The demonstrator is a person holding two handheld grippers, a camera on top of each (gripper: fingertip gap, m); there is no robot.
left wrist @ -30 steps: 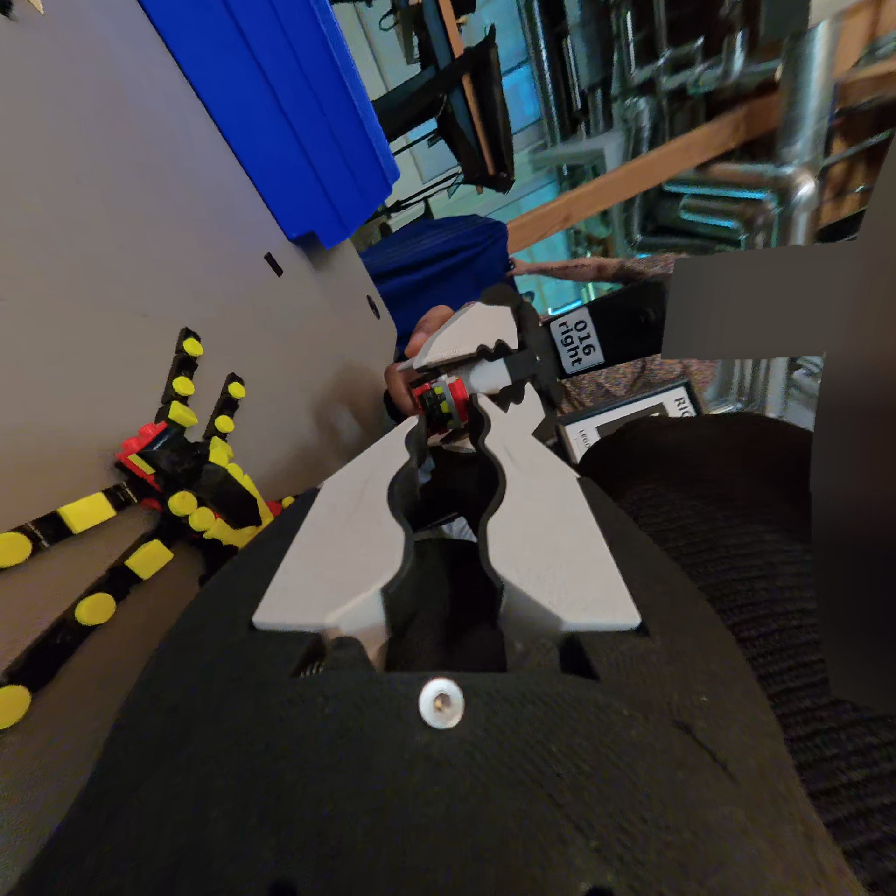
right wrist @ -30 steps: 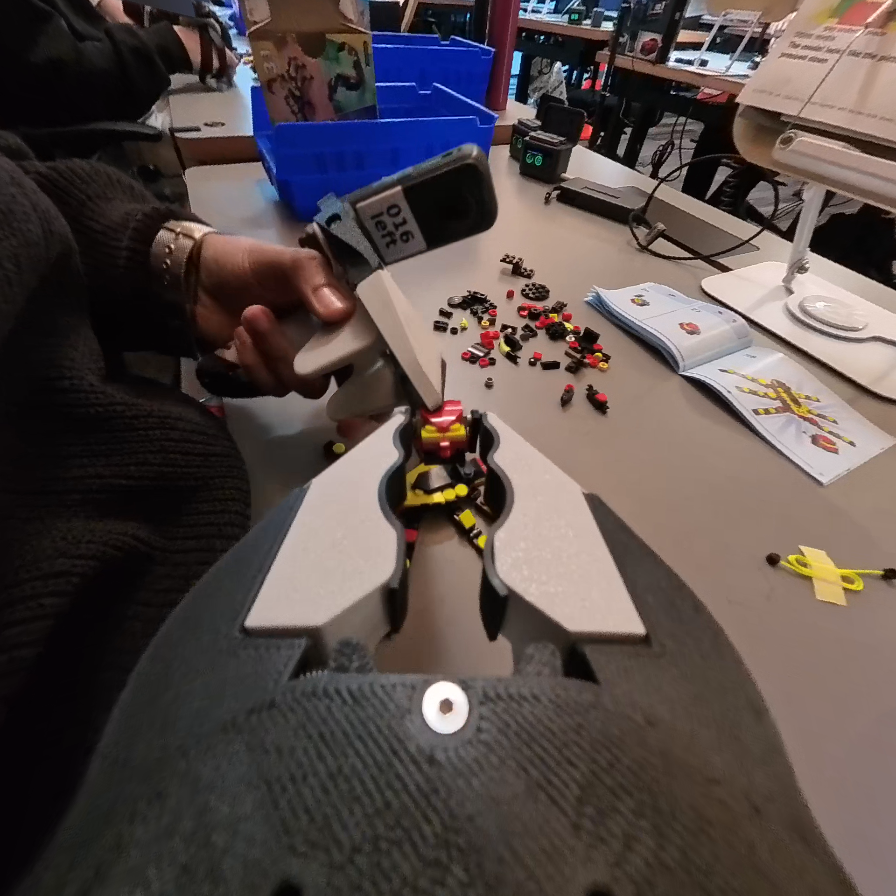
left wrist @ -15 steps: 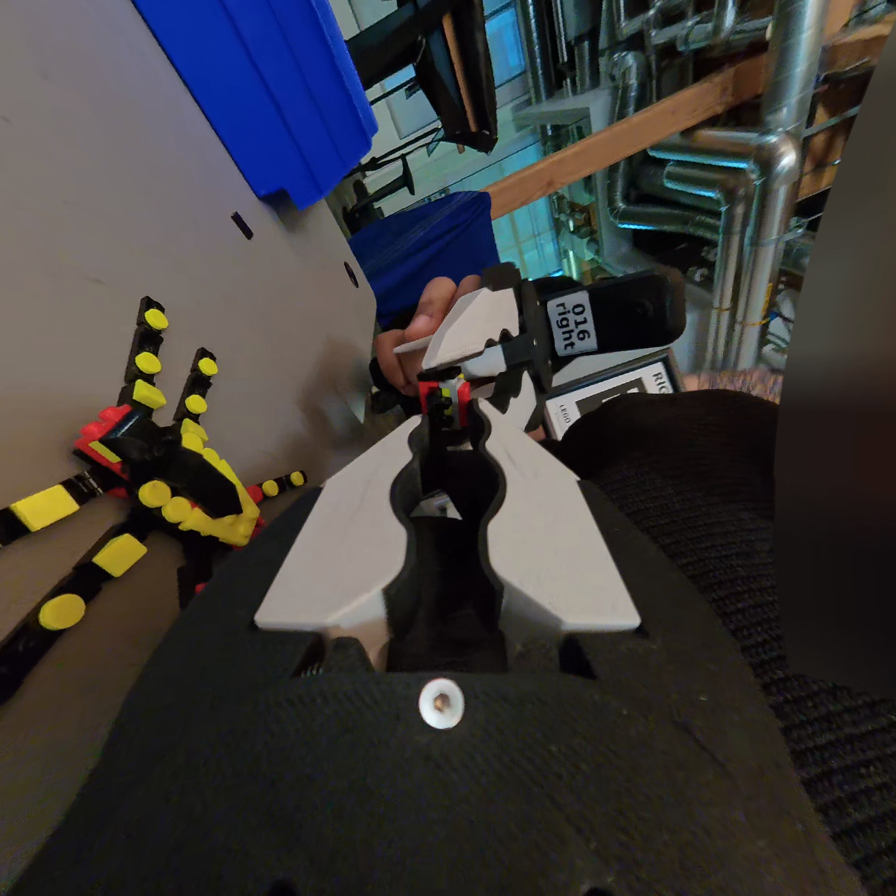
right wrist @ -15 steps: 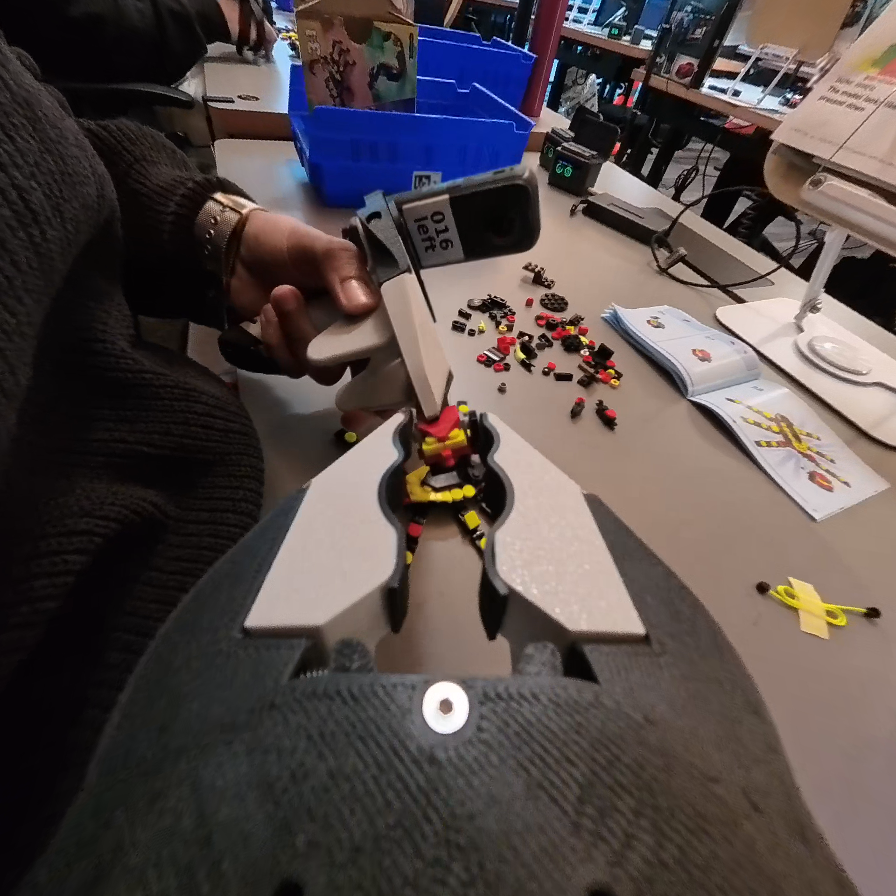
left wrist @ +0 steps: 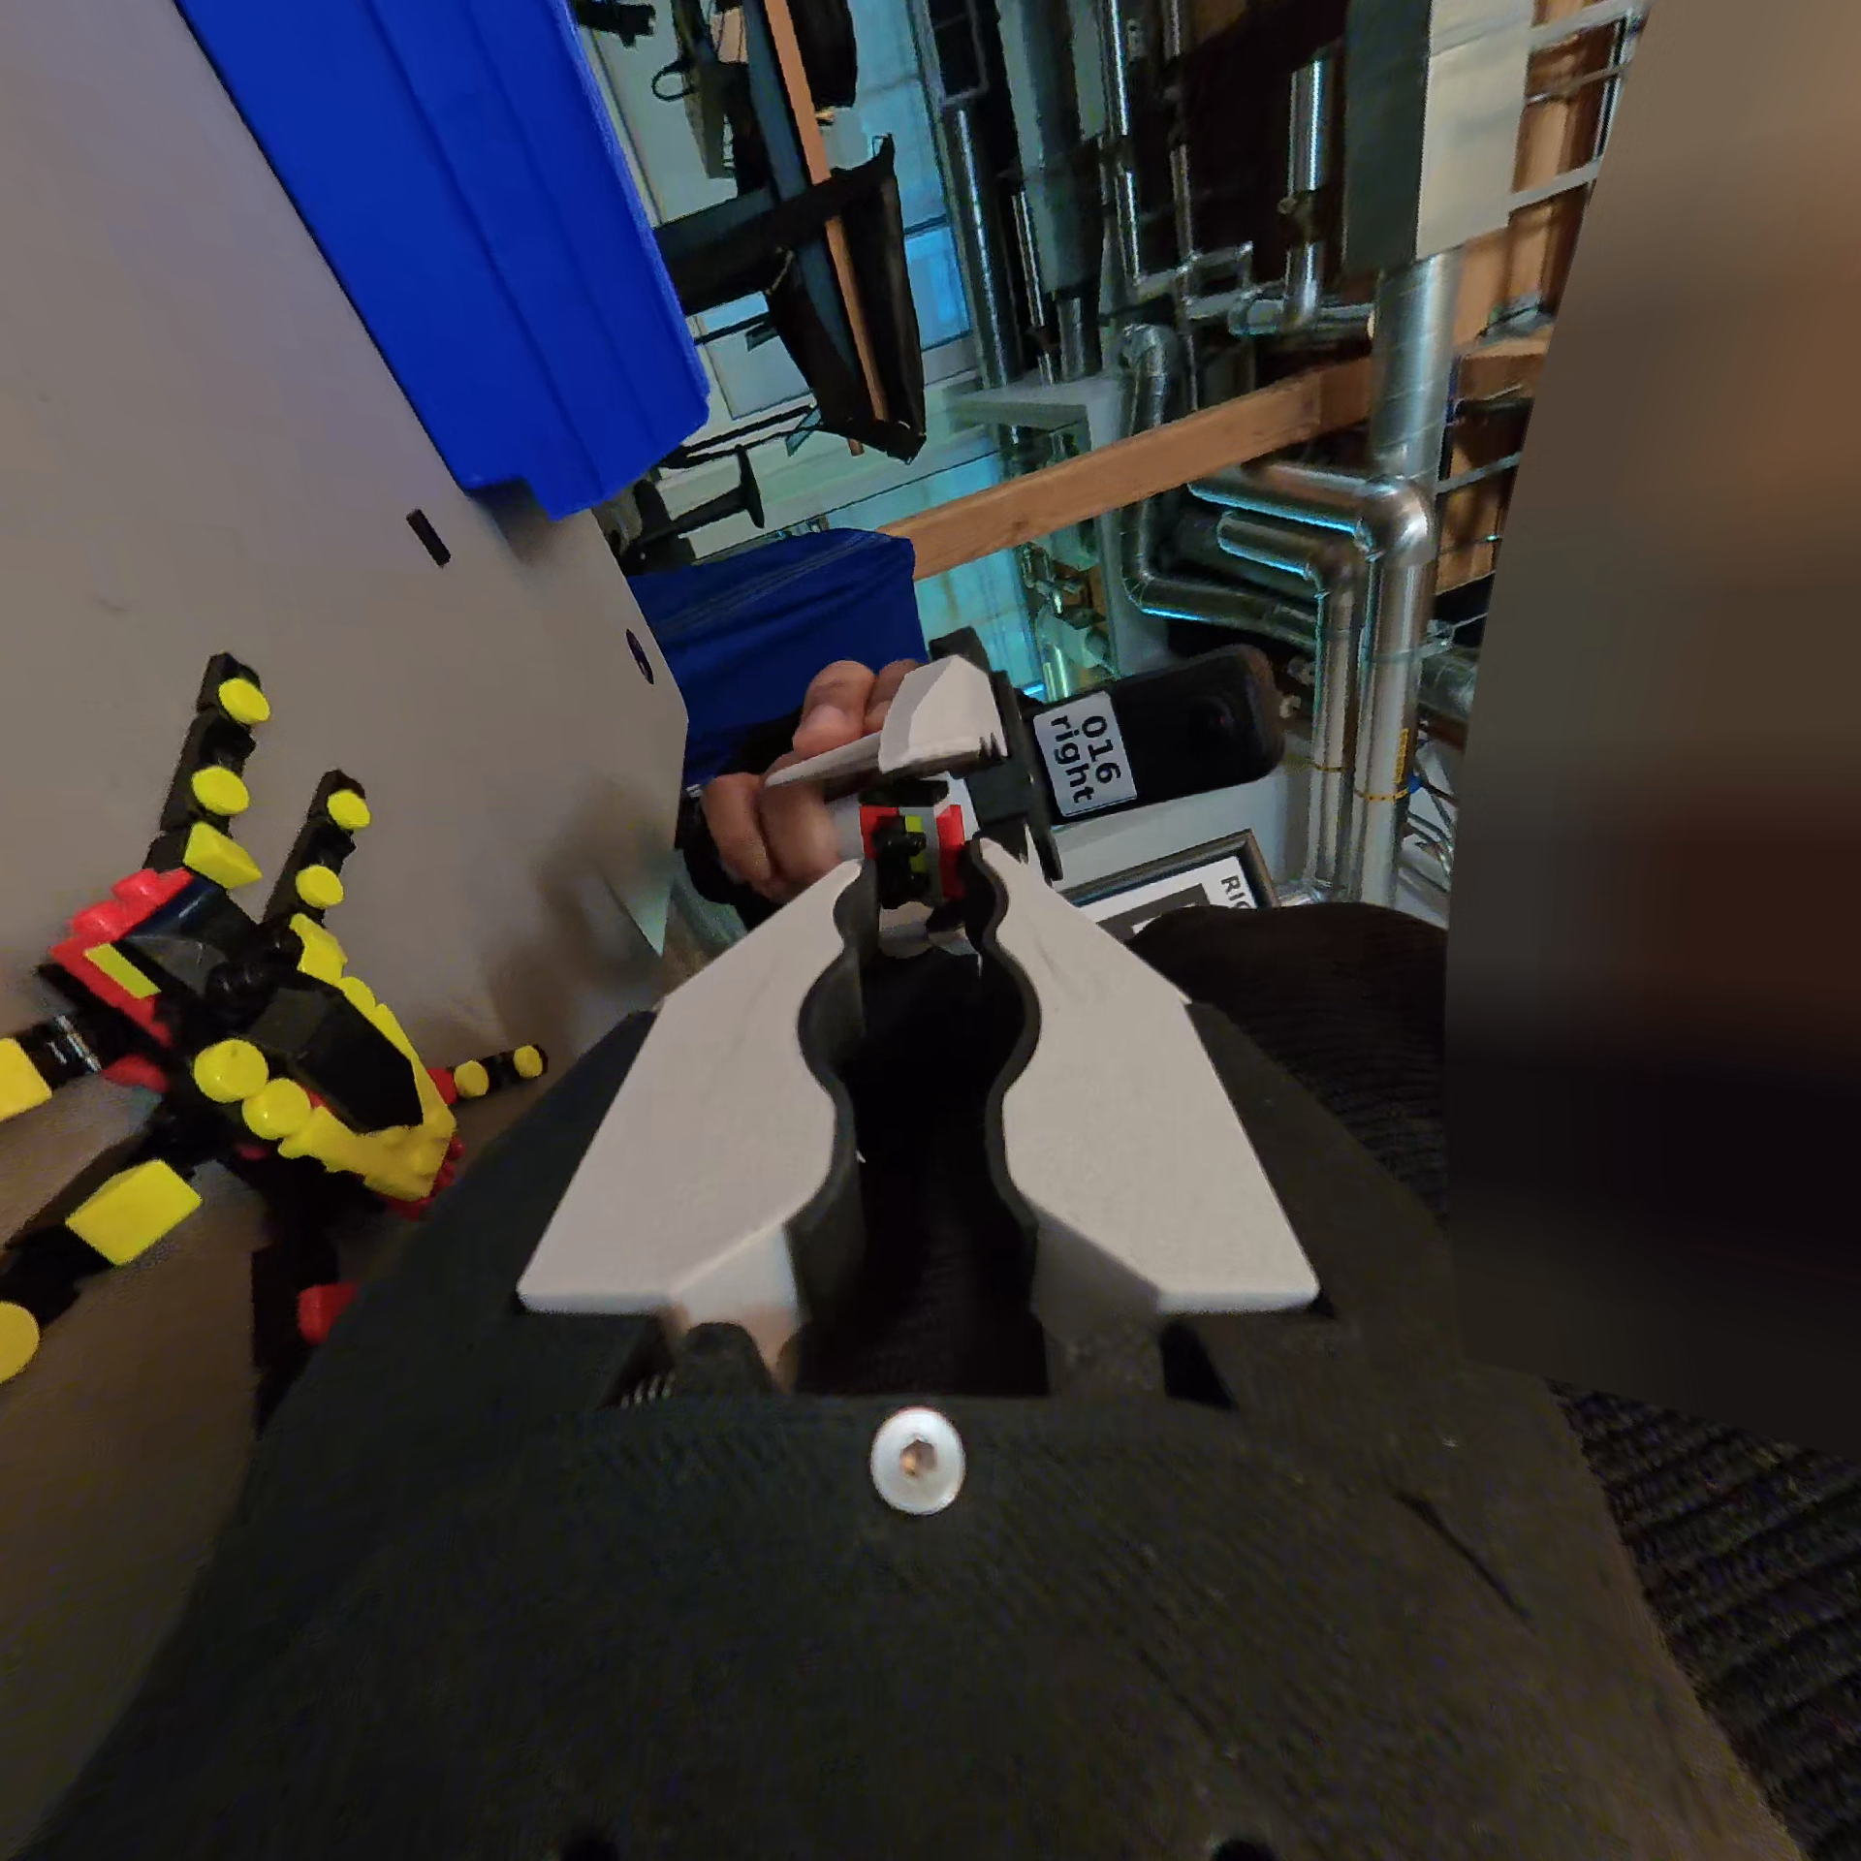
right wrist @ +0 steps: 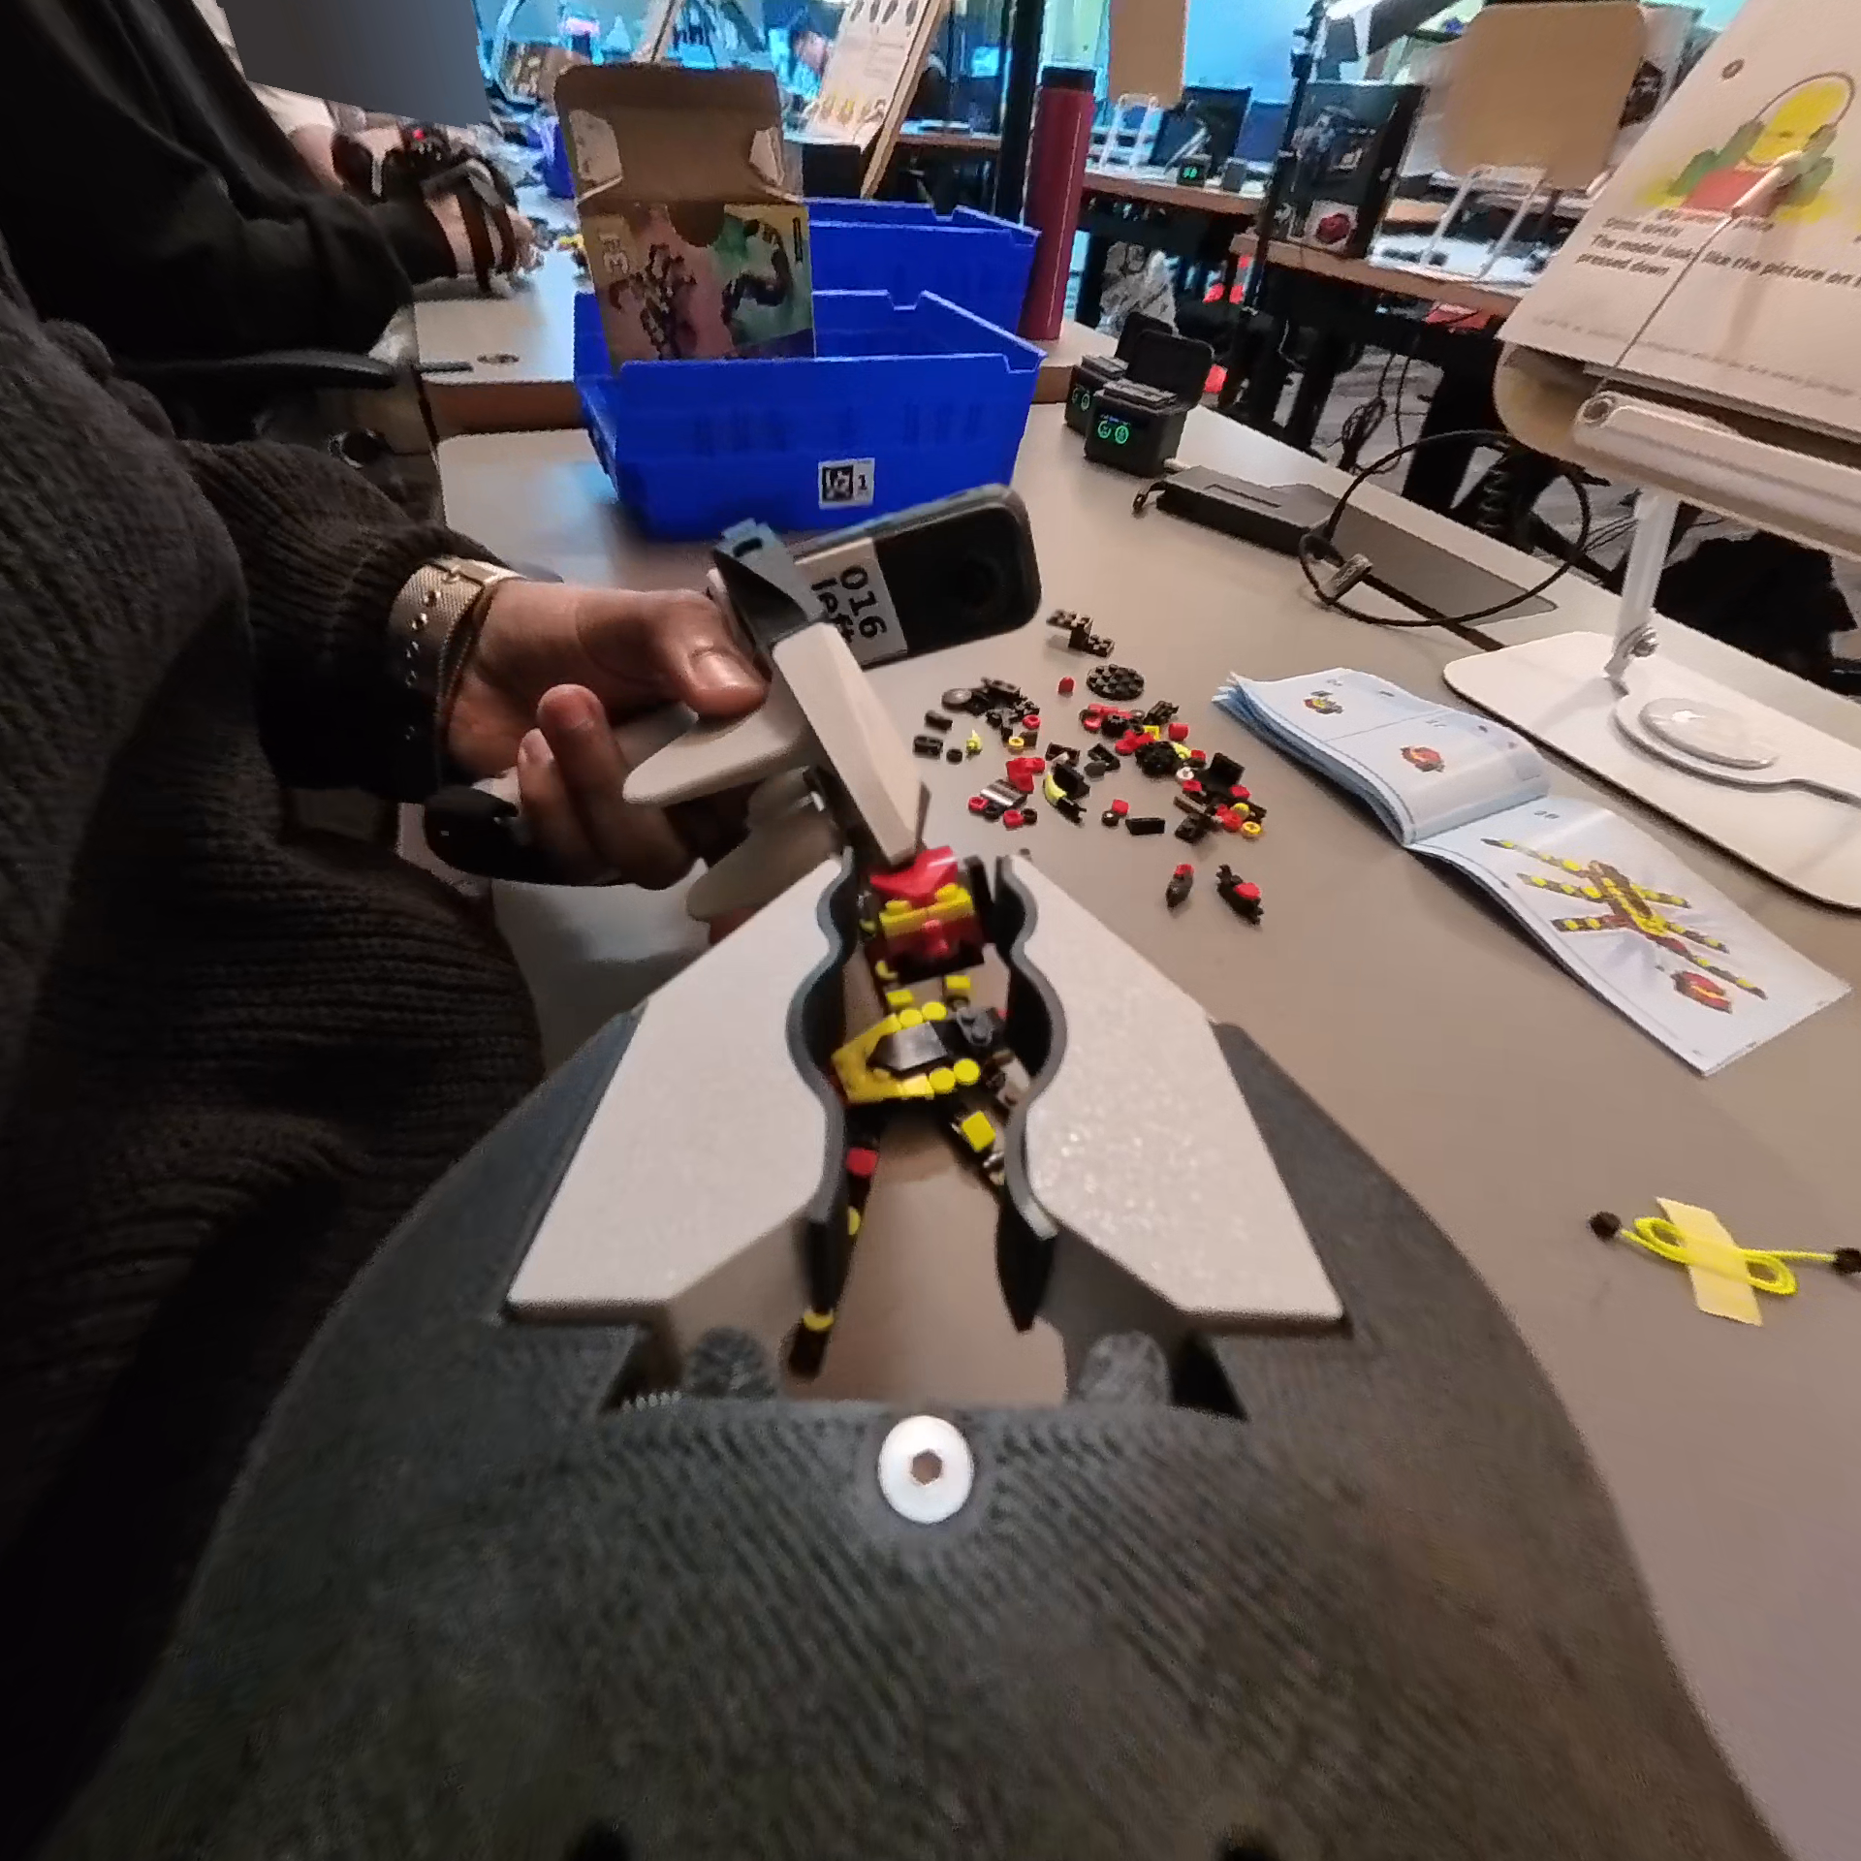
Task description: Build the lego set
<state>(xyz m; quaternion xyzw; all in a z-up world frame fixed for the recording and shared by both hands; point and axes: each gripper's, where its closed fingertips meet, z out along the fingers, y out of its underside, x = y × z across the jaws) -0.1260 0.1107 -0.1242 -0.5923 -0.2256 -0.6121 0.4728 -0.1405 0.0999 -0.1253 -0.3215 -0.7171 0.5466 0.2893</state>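
Lego piece (right wrist: pixel 921 921) pinched between both grippers' tips.

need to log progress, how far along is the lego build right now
Partly done. The spider-like model already has a black, yellow and red body with striped legs, and lies on the table. In hand: a small red, yellow and black sub-assembly, gripped by both the right gripper and the left gripper. Left: joining it to the model and using the loose pieces beside the open instruction booklet.
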